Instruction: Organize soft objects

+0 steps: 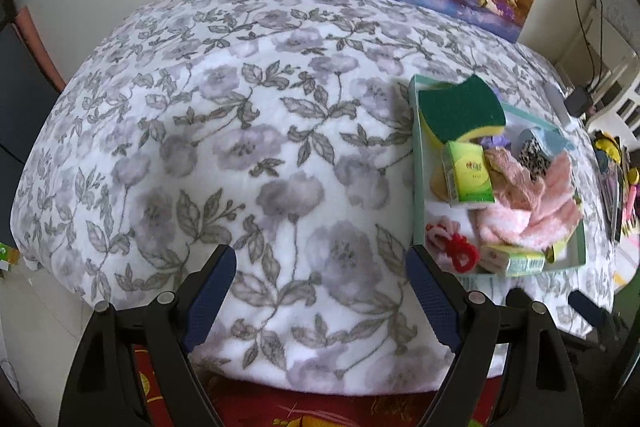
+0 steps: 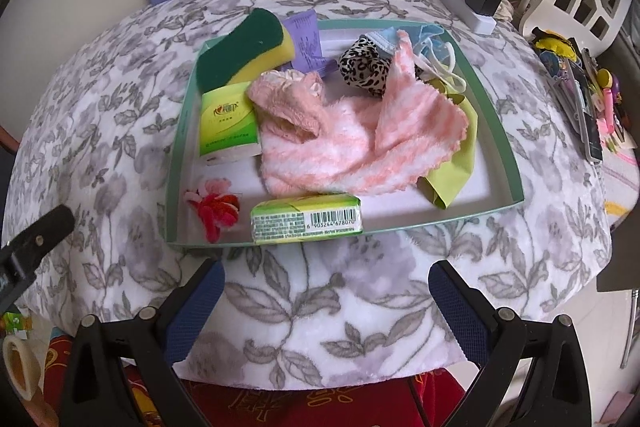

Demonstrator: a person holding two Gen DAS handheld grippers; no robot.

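sponge [image 2: 244, 47], pink cloth [image 2: 352, 143], tissue packs [image 2: 306, 221] heaped in green tray [image 2: 496, 131]

Soft, even daylight in both views, bright and slightly washed out. Only faint shadows inside the tray [image 2: 496, 131]. Strong fisheye bulge, with dark vignetted corners. Slight motion blur on the sponge [image 1: 460, 107] in the left view. Barcode on the tissue pack [image 2: 306, 221] sharp in the right view.

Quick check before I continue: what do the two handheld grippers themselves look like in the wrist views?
The left gripper and right gripper look alike: two black plastic fingers with triangular cut-outs and silver pivot pins, each tipped with a dark blue textured pad. No cables, markings, hands or sleeves show in either view.
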